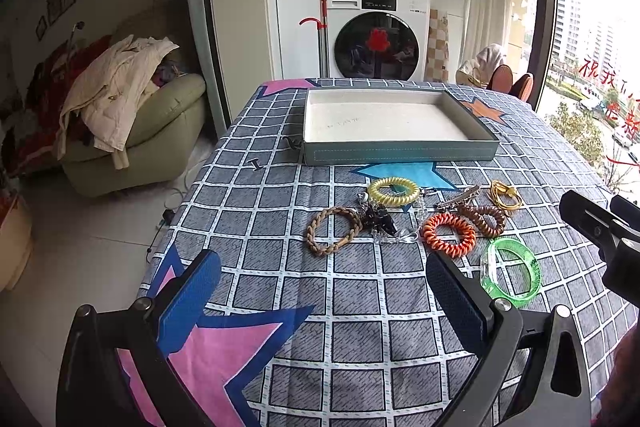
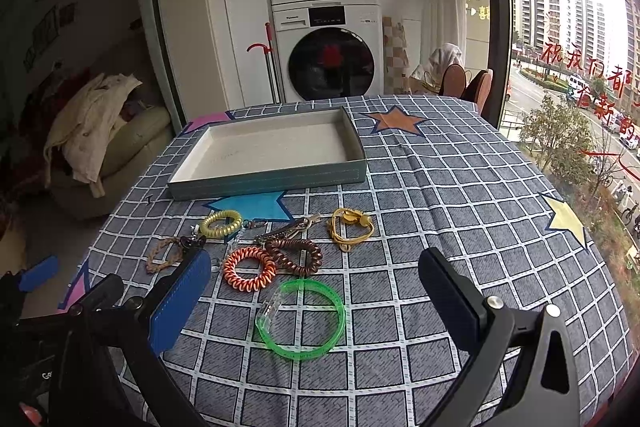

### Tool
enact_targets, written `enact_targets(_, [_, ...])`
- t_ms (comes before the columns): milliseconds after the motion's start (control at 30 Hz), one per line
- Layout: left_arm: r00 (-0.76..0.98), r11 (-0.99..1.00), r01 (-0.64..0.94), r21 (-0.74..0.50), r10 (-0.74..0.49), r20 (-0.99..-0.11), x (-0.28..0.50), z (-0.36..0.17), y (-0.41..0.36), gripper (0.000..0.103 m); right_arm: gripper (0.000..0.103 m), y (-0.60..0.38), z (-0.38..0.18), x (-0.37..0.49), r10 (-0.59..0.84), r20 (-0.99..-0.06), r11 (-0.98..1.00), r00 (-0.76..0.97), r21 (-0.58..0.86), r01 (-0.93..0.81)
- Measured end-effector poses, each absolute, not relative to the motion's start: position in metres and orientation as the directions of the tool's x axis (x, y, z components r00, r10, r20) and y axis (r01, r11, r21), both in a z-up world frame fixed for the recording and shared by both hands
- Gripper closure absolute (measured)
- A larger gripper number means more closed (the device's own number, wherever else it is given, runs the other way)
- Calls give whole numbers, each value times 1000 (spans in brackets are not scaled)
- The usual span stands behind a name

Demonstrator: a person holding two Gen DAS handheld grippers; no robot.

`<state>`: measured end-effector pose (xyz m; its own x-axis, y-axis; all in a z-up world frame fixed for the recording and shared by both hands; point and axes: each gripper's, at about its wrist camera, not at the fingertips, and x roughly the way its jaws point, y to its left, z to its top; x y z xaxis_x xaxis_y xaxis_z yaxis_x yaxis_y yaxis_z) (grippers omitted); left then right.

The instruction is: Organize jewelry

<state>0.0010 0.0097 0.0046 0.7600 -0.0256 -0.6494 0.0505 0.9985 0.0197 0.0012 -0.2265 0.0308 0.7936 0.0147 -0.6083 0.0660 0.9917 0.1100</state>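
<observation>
Evidently nothing is sorted yet. From the left wrist, the left gripper (image 1: 320,291) hovers with jaws apart and empty; the tray (image 1: 400,151) by the surface's far edge holds nothing, and the jewelry (image 1: 412,219) lies loose before it. From the right wrist, the right gripper (image 2: 316,291), jaws apart, hangs above the green bangle (image 2: 302,319), nearest the surface's near edge.

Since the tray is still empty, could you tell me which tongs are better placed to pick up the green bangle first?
Right: the green bangle lies between the open right tongs; it sits off to the side of the left tongs.
</observation>
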Motion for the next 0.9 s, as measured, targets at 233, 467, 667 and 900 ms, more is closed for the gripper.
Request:
enact_targets(233, [761, 999, 51, 20, -26, -648, 1, 5, 10, 0, 0, -228, 30, 2, 14, -608, 992, 794, 110, 67])
enact_targets(467, [759, 998, 53, 21, -27, -650, 2, 4, 10, 0, 0, -228, 30, 1, 13, -608, 991, 794, 111, 68])
enact_targets(667, [758, 998, 54, 21, -27, -651, 2, 4, 10, 0, 0, -228, 30, 1, 15, -608, 991, 794, 112, 68])
enact_targets(900, [758, 998, 54, 22, -27, -652, 3, 3, 9, 0, 0, -228, 29, 2, 15, -609, 991, 793, 114, 69])
